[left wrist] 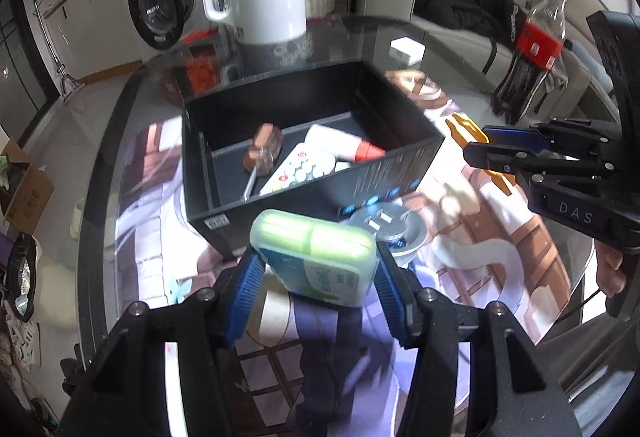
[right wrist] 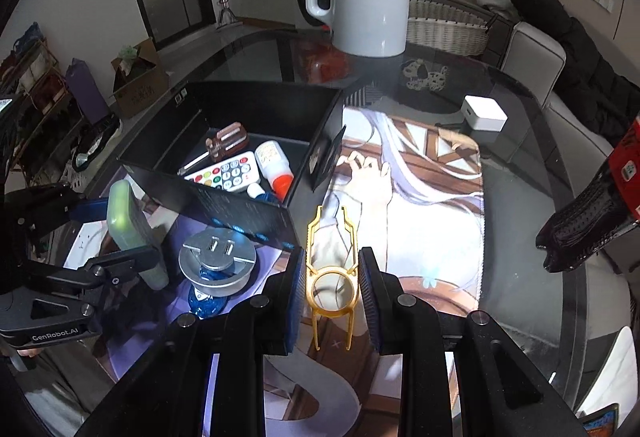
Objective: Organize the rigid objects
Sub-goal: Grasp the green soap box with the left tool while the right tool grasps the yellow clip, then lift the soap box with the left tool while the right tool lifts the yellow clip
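Green case (left wrist: 314,257) clamped in left hand-held gripper (left wrist: 316,289), black box (left wrist: 394,169) just beyond

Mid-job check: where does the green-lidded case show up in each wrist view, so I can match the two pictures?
Left wrist view: green-lidded case sits bottom centre, clamped in the left claw, just in front of the black box.
Right wrist view: the case is at the left edge, seen edge-on, beside the black box.
Shared landmark: the silver round plug adapter, next to the case in both.
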